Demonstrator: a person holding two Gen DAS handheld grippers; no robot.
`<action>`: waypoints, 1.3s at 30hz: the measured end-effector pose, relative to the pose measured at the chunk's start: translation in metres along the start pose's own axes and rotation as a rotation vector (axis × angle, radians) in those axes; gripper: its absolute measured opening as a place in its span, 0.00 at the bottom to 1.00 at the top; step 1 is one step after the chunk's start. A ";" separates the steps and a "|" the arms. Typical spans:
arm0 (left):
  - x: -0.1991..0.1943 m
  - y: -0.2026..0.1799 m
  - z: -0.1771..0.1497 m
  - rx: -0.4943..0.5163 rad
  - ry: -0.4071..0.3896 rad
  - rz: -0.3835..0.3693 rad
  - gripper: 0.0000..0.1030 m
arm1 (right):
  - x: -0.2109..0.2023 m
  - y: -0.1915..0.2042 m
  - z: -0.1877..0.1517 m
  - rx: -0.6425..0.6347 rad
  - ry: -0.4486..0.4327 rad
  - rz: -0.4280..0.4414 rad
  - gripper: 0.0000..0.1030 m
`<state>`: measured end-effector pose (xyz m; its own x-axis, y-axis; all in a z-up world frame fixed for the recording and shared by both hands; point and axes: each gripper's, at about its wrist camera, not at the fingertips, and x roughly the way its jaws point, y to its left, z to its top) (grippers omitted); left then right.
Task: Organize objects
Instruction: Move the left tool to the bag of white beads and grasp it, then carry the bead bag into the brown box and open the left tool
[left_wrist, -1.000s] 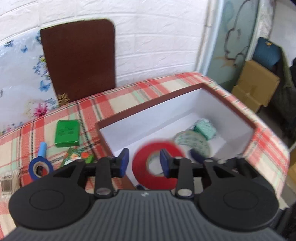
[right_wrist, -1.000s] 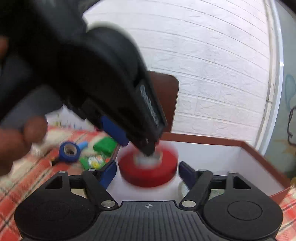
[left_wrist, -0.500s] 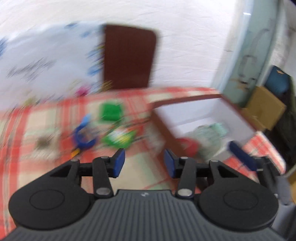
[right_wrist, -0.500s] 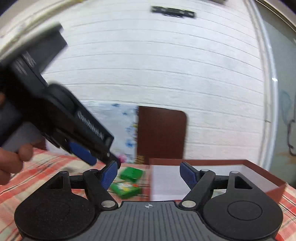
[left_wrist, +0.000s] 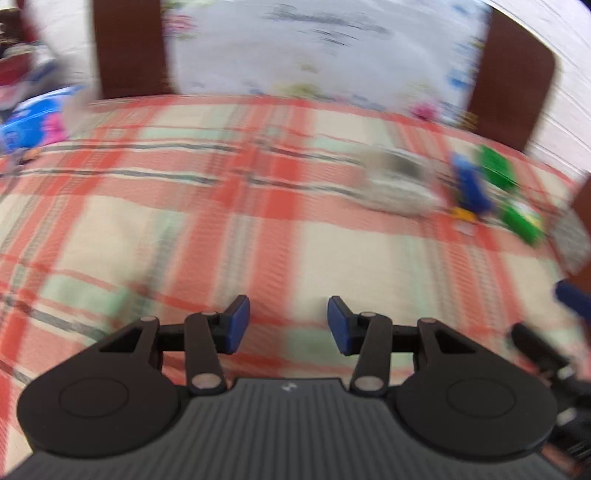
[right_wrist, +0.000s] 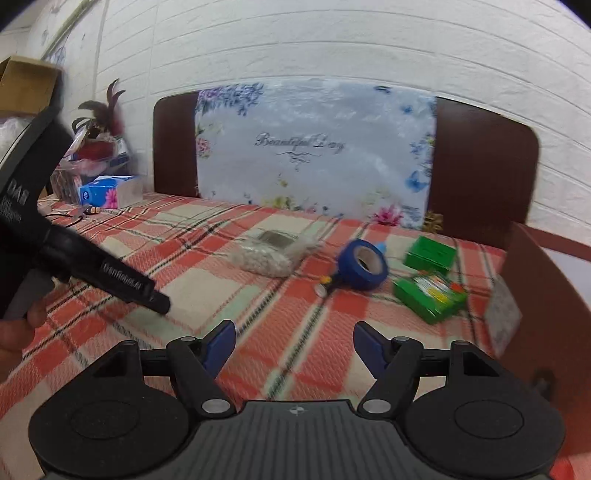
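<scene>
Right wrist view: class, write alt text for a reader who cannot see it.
The empty right gripper, closing, points over a red plaid cloth toward a blue tape roll, two green boxes and a clear bag. The left gripper enters from the left.

Home room: plaid-covered table (right_wrist: 258, 229), white brick wall (right_wrist: 332, 44), tissue box (right_wrist: 107, 190), cardboard box (right_wrist: 26, 83).

**Both grippers swing away from the box**

We dropped the red tape into the box; our left gripper (left_wrist: 288, 325) now faces bare plaid tablecloth (left_wrist: 184, 221). Our right gripper (right_wrist: 293, 345), jaws closing on nothing, now faces the blue tape roll (right_wrist: 364, 264).
</scene>
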<state>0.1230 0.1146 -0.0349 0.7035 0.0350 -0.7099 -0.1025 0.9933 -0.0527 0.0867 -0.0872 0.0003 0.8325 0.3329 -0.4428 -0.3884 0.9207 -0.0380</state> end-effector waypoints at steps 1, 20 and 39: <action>0.003 0.006 -0.003 0.012 -0.053 0.039 0.53 | 0.007 0.002 0.009 0.004 -0.003 0.015 0.66; 0.012 0.025 -0.015 0.007 -0.194 0.065 0.77 | 0.004 -0.006 -0.018 0.091 0.118 0.040 0.22; -0.031 -0.140 -0.029 0.247 0.171 -0.485 0.74 | -0.090 -0.042 -0.067 0.113 0.140 -0.049 0.77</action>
<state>0.0952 -0.0284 -0.0259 0.5035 -0.4290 -0.7500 0.3858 0.8883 -0.2491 0.0013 -0.1695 -0.0184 0.7832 0.2624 -0.5637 -0.2948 0.9549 0.0349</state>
